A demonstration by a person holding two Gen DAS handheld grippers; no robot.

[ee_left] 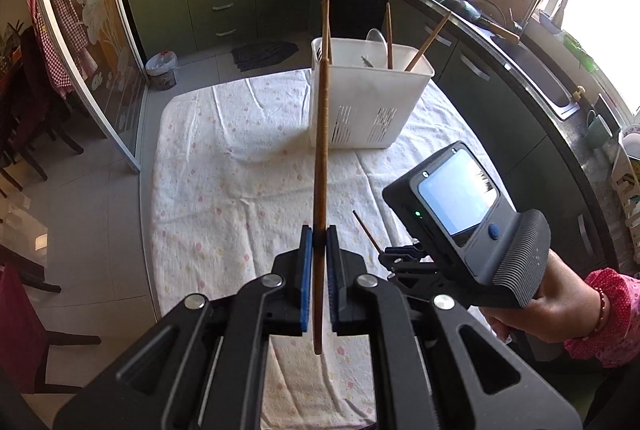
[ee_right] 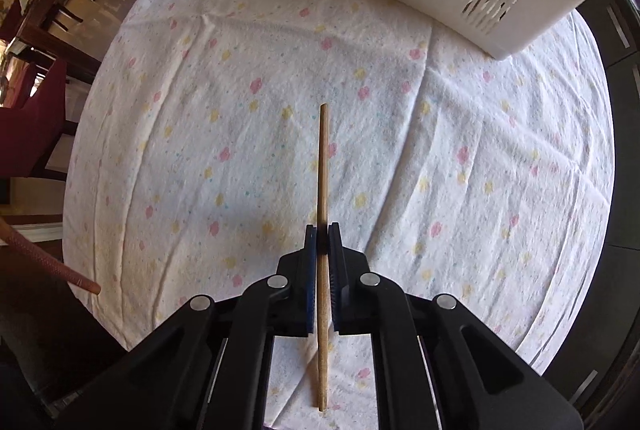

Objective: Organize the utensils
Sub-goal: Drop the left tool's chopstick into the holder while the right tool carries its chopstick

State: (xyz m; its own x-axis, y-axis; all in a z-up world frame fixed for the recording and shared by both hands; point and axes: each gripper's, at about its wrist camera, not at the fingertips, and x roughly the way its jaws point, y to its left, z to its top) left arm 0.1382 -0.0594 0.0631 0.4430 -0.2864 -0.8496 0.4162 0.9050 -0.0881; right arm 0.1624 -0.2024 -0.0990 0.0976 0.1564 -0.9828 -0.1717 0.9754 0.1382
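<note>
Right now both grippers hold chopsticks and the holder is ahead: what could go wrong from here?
1. The left gripper pinches its chopsticks low, leaving a long part above the pads; they may pivot or slip during tilting.
2. The white holder already has chopsticks leaning across its opening, which incoming ones could strike.
3. The right gripper with its chopstick sits close beside the left; moving both together risks a clash.

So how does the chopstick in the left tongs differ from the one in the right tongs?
The left tongs grip what looks like a pair of dark reddish-brown chopsticks pointing toward the white utensil basket. The right tongs grip a single lighter tan chopstick, held low over the floral tablecloth, short of the basket. Both are clamped between blue pads, sticking out front and back.
</note>
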